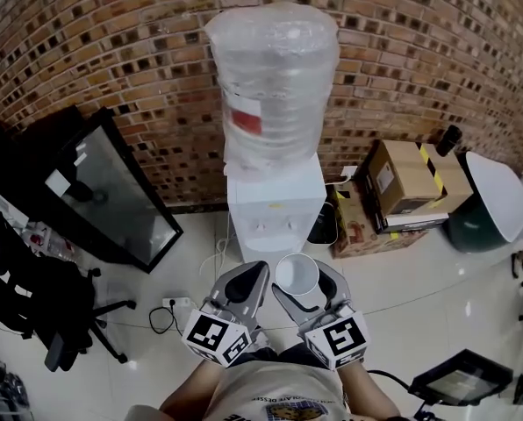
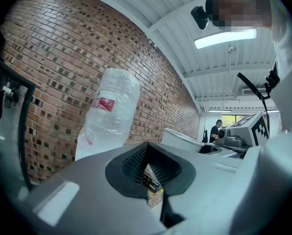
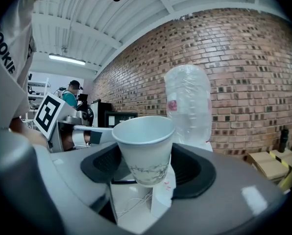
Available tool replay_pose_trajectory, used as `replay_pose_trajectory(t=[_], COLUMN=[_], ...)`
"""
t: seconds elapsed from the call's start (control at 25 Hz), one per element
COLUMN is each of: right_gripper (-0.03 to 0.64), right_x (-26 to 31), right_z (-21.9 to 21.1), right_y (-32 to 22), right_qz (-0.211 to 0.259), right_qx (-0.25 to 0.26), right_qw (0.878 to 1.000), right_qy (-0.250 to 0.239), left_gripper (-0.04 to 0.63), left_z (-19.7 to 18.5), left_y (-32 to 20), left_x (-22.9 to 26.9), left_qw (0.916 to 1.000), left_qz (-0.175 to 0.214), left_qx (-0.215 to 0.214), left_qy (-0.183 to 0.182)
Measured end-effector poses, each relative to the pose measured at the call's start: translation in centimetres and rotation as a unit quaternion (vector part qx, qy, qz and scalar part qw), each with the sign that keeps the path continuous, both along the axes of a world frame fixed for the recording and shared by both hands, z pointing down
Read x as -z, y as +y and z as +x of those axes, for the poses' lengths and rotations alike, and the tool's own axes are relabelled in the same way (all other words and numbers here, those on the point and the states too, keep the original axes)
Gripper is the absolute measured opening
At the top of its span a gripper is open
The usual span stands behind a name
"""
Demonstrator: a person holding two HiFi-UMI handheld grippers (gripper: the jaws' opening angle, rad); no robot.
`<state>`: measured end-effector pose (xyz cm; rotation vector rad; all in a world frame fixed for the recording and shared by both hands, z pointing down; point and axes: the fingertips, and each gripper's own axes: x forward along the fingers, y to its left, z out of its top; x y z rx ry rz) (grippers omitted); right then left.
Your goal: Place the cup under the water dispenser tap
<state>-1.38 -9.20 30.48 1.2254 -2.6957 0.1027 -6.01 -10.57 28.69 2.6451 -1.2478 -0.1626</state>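
Right gripper point(image 1: 303, 281) clasps a tapered, smooth white paper cup point(image 1: 297, 274); left gripper point(image 1: 251, 277) jaws together, empty; boxy white dispenser point(image 1: 275, 204) at twelve o'clock.

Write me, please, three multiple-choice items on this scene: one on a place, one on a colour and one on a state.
1. Where does the water dispenser stand?
A. Against the brick wall
B. On a desk
C. On a kitchen counter

2. What colour is the cup?
A. Red
B. Black
C. White

3. What is the cup's state?
A. Lying on its side
B. Held upright in the right gripper
C. Upside down

Answers:
1 A, since the head view shows its back to the bricks.
2 C, since its wall and rim are white.
3 B, since the jaws press its sides and its mouth faces up.
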Motion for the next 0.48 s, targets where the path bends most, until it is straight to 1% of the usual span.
replay_pose_trajectory(t=[0.2, 0.48], right_gripper=[0.322, 0.322], right_x=[-0.5, -1.0], right_z=[0.0, 1.0], right_y=[-1.2, -3.4], right_qz=[-0.006, -0.011], right_qx=[0.005, 0.014], right_qw=[1.0, 1.0], right_qy=[0.0, -0.007], left_gripper=[0.0, 0.0], left_z=[0.3, 1.0], left_y=[-1.0, -2.7], left_x=[-0.7, -1.4], left_qw=[0.9999, 0.9997], left_qz=[-0.011, -0.014], left_qx=[0.003, 0.018], left_qy=[0.005, -0.003])
